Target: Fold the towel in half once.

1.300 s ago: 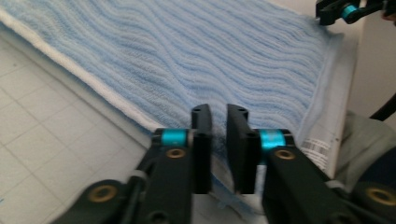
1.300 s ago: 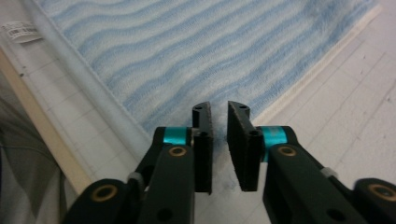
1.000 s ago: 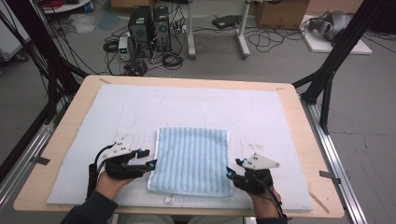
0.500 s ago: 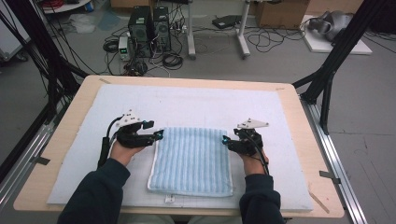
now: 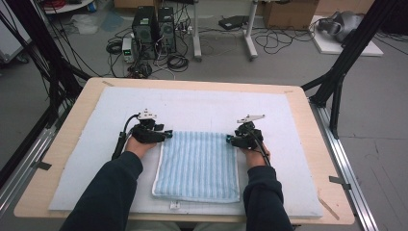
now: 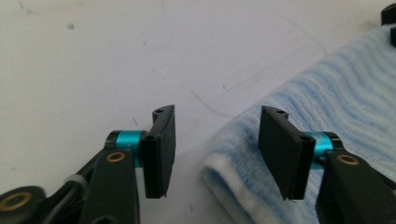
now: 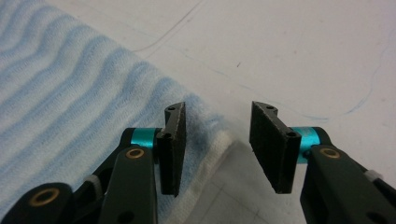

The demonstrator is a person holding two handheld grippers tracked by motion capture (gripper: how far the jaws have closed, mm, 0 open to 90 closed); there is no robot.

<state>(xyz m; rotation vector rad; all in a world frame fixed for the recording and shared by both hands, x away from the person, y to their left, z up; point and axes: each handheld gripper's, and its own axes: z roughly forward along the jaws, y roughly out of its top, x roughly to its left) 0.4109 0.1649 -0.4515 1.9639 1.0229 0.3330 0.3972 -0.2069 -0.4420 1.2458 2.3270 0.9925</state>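
A folded blue-and-white striped towel (image 5: 199, 163) lies flat in the middle of the white mat. My left gripper (image 5: 166, 134) sits at its far left corner and my right gripper (image 5: 230, 139) at its far right corner. In the left gripper view the left gripper (image 6: 218, 114) stands open, the towel (image 6: 345, 98) corner lying between its jaws, untouched by the pads. In the right gripper view the right gripper (image 7: 219, 109) also straddles a corner of the towel (image 7: 70, 93) without pressing it. Both pairs of jaws have just been closing.
The white mat (image 5: 202, 103) covers most of a wooden table (image 5: 72, 115). Black frame posts (image 5: 337, 91) stand at the table's far corners. Computers and cables (image 5: 154, 29) sit on the floor beyond. A small white tag (image 5: 174, 205) lies at the towel's near edge.
Both hands have moved away from the person, from the towel's near corners along its sides to its far corners, and lowered slightly. The towel has not moved.
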